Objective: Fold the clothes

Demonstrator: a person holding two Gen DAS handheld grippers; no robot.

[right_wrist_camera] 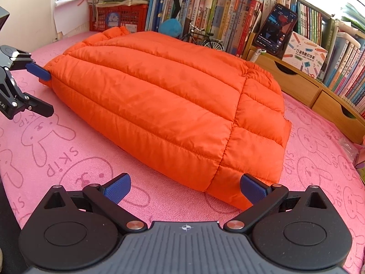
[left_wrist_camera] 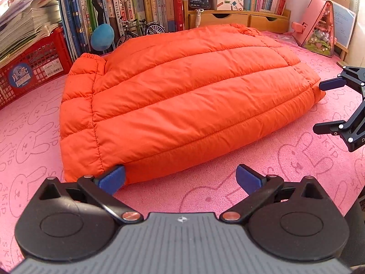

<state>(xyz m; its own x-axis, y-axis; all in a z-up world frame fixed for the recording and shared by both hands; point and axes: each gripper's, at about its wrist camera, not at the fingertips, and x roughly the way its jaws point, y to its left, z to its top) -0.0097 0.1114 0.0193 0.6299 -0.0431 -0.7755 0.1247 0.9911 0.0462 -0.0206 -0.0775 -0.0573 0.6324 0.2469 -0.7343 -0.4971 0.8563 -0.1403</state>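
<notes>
From my right gripper, fingers spread wide, the orange puffer jacket lies folded on the pink bunny cloth (left gripper splayed at its far corner).

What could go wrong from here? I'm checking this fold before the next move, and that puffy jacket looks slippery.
1. The orange jacket is thick and slick; the open left gripper and open right gripper sit at its near corners and may pinch only the top layer, which could slide out.
2. A far fold could push it into the toy bicycle by the books.
</notes>
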